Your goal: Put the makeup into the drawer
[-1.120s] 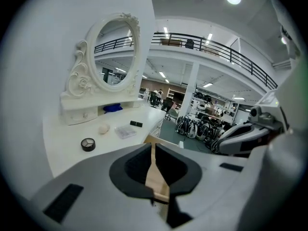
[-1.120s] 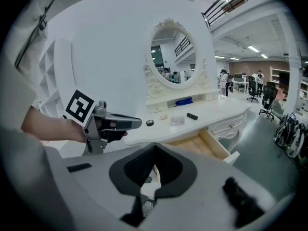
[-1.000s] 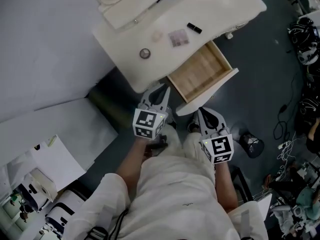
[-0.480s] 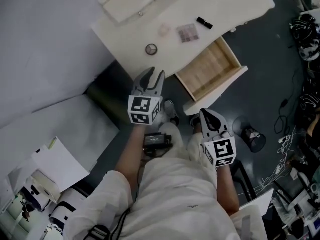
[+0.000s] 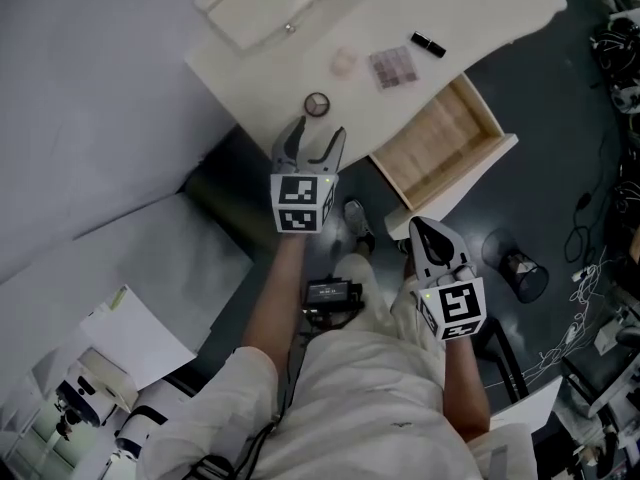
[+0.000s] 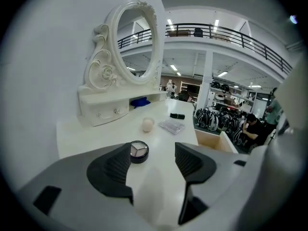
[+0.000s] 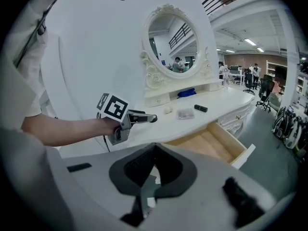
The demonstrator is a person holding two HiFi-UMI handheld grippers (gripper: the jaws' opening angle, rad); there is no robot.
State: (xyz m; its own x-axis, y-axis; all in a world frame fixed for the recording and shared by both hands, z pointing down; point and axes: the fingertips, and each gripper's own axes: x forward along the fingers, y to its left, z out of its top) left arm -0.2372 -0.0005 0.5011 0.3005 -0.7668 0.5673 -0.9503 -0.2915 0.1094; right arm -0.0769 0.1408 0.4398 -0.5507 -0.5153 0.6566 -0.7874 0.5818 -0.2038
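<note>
White surface (image 5: 480, 8) is loaded with the makeup: a round compact (image 5: 317, 104) near the front edge, with a pale jar (image 5: 344, 61), a clear palette (image 5: 392, 67) and a black lipstick (image 5: 428, 44) farther back. The compact lies just ahead of the left hand-held gripper (image 5: 311, 146), the nearer one, and being round it sets no grip axis. The jaws have just been opening and stand apart, with nothing between them. The right hand-held gripper (image 5: 428, 236) is held closed and empty below the open wooden drawer (image 5: 435, 146). No obstruction is seen.
</note>
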